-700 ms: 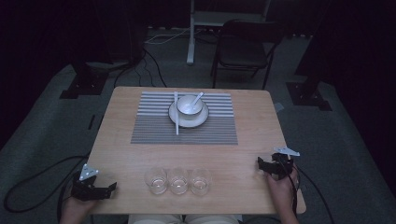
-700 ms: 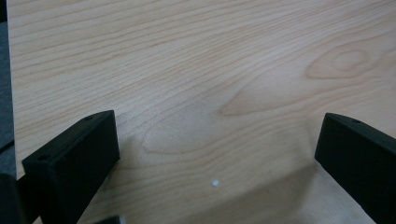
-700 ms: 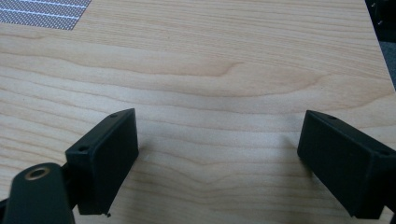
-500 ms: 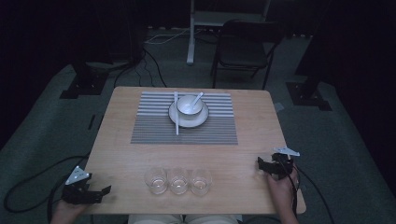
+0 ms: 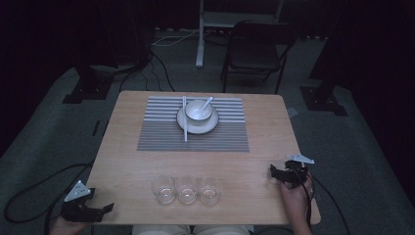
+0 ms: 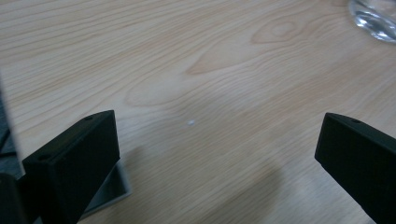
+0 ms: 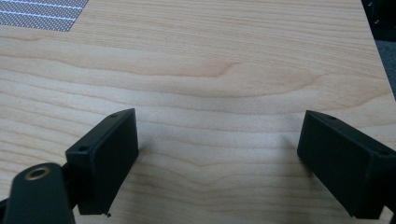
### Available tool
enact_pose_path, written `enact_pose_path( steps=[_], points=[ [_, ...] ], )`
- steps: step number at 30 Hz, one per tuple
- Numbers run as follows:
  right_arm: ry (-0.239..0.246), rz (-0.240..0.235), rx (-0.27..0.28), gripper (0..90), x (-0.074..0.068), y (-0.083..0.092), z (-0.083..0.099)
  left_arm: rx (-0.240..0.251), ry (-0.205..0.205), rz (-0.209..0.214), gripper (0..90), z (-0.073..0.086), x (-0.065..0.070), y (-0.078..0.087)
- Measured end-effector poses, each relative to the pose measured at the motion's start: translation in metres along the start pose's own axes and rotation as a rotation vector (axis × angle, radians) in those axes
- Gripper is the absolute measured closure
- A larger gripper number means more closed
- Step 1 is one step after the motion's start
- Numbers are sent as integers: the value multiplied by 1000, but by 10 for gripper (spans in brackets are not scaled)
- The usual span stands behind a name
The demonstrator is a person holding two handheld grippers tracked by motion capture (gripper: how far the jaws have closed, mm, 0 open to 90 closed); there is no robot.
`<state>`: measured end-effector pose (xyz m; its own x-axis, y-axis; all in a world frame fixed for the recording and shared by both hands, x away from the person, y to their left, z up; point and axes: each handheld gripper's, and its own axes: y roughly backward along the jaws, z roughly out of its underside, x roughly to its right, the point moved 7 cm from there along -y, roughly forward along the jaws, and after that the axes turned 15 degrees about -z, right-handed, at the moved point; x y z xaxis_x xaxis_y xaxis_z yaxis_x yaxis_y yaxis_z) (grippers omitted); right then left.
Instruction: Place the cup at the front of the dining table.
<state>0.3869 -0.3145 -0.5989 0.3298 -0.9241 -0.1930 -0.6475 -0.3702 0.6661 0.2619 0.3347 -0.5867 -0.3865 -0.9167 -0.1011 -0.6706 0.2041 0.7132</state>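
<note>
My left gripper (image 5: pixel 106 211) hangs beside the table's front left corner, held in a hand, its jaws wide open and pointing right. In the left gripper view the open gripper (image 6: pixel 217 126) holds nothing and looks over bare wood, with a glass (image 6: pixel 373 14) at the top right. My right gripper (image 5: pixel 272 174) rests low over the table's front right, open and empty, and the right gripper view shows the same (image 7: pixel 218 121). Three clear glasses (image 5: pixel 187 190) stand in a row near the front edge.
A striped placemat (image 5: pixel 225 132) lies at the table's far middle, its corner (image 7: pixel 42 14) seen from the right gripper. On it stand a white plate (image 5: pixel 211 127) and a bowl (image 5: pixel 197 110) holding a spoon (image 5: pixel 207 103), chopsticks (image 5: pixel 185 125) alongside. A chair (image 5: pixel 254 54) stands beyond the wooden table (image 5: pixel 122 156).
My left gripper has drawn back left and toward the person, from over the front left of the table to just off its corner. The right gripper has stayed put.
</note>
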Motion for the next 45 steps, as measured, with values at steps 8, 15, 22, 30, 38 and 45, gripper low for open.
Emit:
enact_pose_path(
  steps=[8,15,22,30,38,45],
  points=[
    [-2,2,0,120,0,0,0,6,-14,29,0,-2,5,-2],
    [-2,2,0,119,0,0,0,16,-56,49,0,-10,17,0],
    [-1,2,0,119,0,0,0,37,-76,73,12,-21,27,0],
    [-2,2,0,119,0,0,0,51,-103,100,12,-31,39,-3],
    [-2,2,0,119,0,0,0,68,-113,134,13,-40,51,-5],
    [-2,2,0,119,0,0,0,73,-139,158,13,-47,64,-9]
  ],
)
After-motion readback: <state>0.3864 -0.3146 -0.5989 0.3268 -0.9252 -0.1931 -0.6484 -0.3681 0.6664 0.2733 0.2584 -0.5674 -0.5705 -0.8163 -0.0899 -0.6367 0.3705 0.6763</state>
